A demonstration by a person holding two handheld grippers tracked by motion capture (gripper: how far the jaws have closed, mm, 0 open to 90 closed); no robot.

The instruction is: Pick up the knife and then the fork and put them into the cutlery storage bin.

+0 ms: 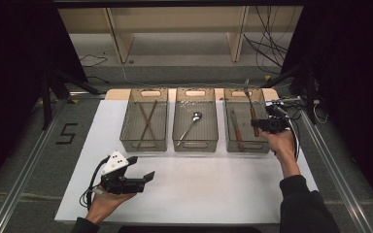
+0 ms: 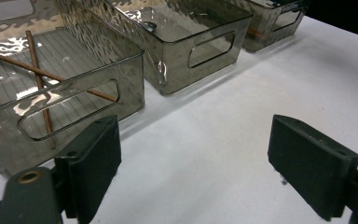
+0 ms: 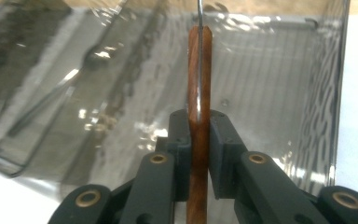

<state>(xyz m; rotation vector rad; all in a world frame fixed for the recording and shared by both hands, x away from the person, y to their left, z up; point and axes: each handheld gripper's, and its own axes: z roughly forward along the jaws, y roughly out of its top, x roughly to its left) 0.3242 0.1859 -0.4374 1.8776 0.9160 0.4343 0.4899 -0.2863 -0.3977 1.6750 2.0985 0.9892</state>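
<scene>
Three smoky clear bins stand in a row across the white mat. My right gripper (image 1: 258, 124) (image 3: 199, 127) is shut on the brown handle of a wooden-handled utensil (image 1: 253, 116) (image 3: 199, 70). It holds the utensil over the right bin (image 1: 266, 145) (image 3: 307, 93), metal end pointing away. A second wooden-handled utensil (image 1: 236, 130) lies in that bin. The middle bin (image 1: 195, 144) (image 2: 200, 51) holds a metal spoon (image 1: 192, 122). In the left bin (image 1: 144, 144) (image 2: 74, 100) lie two crossed brown chopsticks (image 1: 147, 121) (image 2: 37, 70). My left gripper (image 1: 141, 168) (image 2: 200, 158) hovers open over the mat in front of the left bin, nothing between its jaws.
The white mat (image 1: 213, 184) lies bare in front of the bins. A floor marking shaped like a 5 (image 1: 67, 133) lies to the left. Metal rails (image 1: 19, 179) run along both sides, and cables (image 1: 272, 43) trail at the back right.
</scene>
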